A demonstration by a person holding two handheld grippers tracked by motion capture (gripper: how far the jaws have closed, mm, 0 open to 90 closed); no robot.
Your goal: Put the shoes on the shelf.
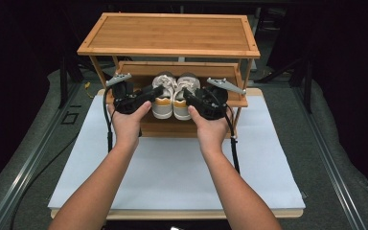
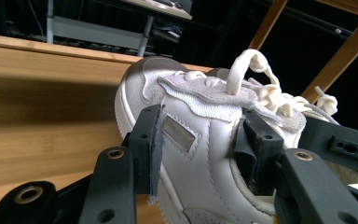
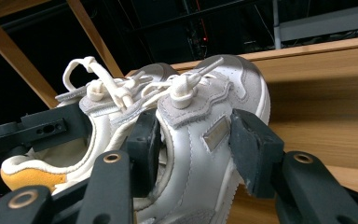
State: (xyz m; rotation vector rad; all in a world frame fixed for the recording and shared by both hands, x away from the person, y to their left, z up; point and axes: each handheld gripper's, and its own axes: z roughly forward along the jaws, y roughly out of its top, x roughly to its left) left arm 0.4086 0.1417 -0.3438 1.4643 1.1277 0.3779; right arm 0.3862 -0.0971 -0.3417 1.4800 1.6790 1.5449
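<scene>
A pair of white sneakers with orange heel patches sits side by side at the lower shelf [image 1: 223, 71] of a bamboo rack, heels toward me. My left gripper [image 1: 155, 91] is shut on the left sneaker [image 1: 163, 98]. In the left gripper view its pads [image 2: 150, 142] clamp that shoe's side wall [image 2: 200, 154] by the collar. My right gripper [image 1: 188, 94] is shut on the right sneaker [image 1: 184, 99], with its pads [image 3: 254, 149] squeezing the shoe's collar [image 3: 200, 144]. I cannot tell whether the soles touch the shelf.
The rack's top shelf [image 1: 172, 33] overhangs the shoes, and its slanted legs [image 1: 98, 67] stand on both sides. The rack stands on a white board [image 1: 172, 167] on a wooden table. Metal rails [image 1: 330, 163] run along the floor on both sides.
</scene>
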